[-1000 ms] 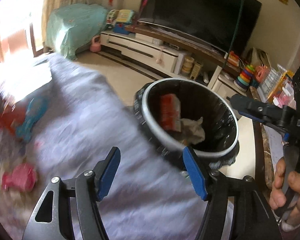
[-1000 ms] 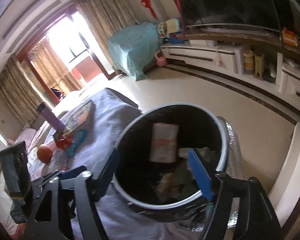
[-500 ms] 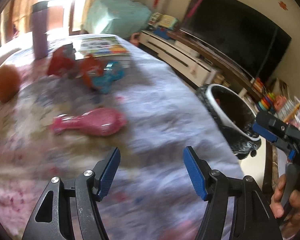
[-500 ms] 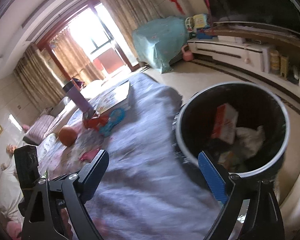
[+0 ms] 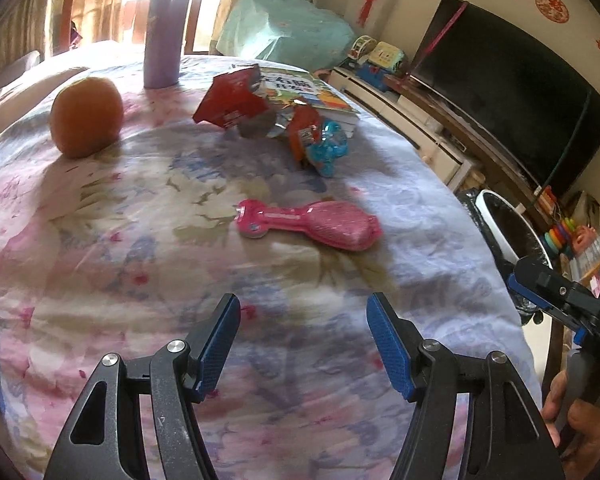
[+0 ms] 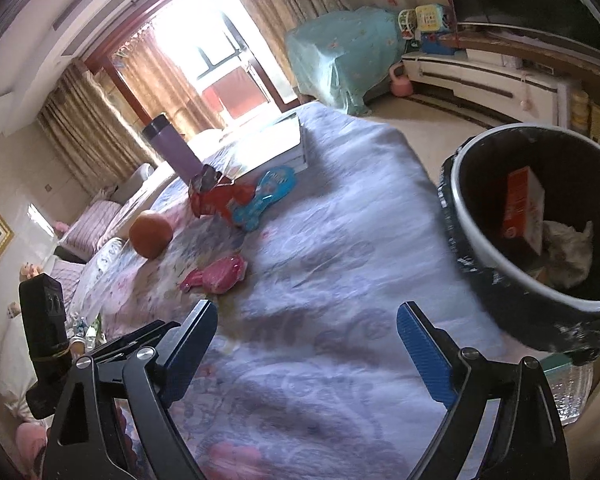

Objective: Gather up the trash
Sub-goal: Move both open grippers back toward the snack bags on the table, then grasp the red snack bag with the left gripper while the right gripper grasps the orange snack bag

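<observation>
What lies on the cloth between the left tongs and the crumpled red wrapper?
In the left wrist view, the pink toy lies on the floral cloth between the open left tongs and the red wrapper; otherwise bare cloth.

A wide stretch of bare floral tablecloth [image 5: 148,240] lies open at the near side of the table. Farther in, a pink glittery plastic toy [image 5: 312,226] sits alone with clear cloth all around it. Behind it, crumpled red foil wrappers [image 5: 236,104], a blue plastic toy [image 5: 326,146] and a picture book [image 5: 300,88] crowd together; an orange [image 5: 86,118] and tall purple flask [image 5: 164,32] stand apart at left. The round black-lined waste bin [image 6: 472,256] blocks the table's right edge
</observation>
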`<state>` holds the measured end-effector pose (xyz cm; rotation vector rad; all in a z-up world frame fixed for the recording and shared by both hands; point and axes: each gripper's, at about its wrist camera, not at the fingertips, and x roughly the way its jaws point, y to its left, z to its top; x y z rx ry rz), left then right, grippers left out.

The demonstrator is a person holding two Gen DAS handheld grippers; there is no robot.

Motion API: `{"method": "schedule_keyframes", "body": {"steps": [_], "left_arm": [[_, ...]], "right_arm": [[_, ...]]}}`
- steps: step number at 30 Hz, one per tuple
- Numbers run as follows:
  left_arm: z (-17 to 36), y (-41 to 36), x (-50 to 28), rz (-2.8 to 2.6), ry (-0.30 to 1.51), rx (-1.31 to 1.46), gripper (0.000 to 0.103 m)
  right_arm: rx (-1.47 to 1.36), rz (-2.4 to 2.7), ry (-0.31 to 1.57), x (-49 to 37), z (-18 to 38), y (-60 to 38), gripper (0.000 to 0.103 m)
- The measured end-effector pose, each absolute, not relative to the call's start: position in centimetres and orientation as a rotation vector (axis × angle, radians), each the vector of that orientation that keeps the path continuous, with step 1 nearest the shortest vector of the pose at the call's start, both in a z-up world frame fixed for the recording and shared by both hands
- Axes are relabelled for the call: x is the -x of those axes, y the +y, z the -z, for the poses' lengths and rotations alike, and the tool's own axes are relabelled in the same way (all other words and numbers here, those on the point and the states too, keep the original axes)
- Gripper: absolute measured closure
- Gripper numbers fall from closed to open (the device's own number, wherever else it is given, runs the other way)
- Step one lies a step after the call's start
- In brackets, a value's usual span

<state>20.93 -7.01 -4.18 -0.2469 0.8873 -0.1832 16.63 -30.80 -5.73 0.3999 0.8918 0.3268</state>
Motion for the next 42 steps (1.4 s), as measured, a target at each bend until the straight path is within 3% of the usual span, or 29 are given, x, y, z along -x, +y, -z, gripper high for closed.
{"method": "schedule_keyframes", "body": {"steps": [21,27,32,39,42], "left_arm": [[4.1,-3.7,-25.6,0.107,0.879,0.229,0.034],[4.0,-2.1,-29.7,0.093,0.875,0.261,0.034],[3.2,-1.6,-34.1,0.086,0.854,0.257,0.025],[3.6,-1.4,-40.2,0.077,0.833,0.255,0.023],[4.7,-0.9,-42.1,0.069,0.827,0.251,0.039]], "right_arm": [[-0.312,-0.374,0.889,-19.3,7.8,-26.4,0.011],[-0.345,-0.379,0.927,-21.3,8.4,-26.0,0.011],[-0.372,-0.364,0.920,-22.6,8.6,-25.8,0.011],[-0.361,-0.363,0.909,-24.1,8.3,-24.5,0.009],[-0.355,-0.373,0.911,-24.9,8.2,-23.8,0.009]]}}
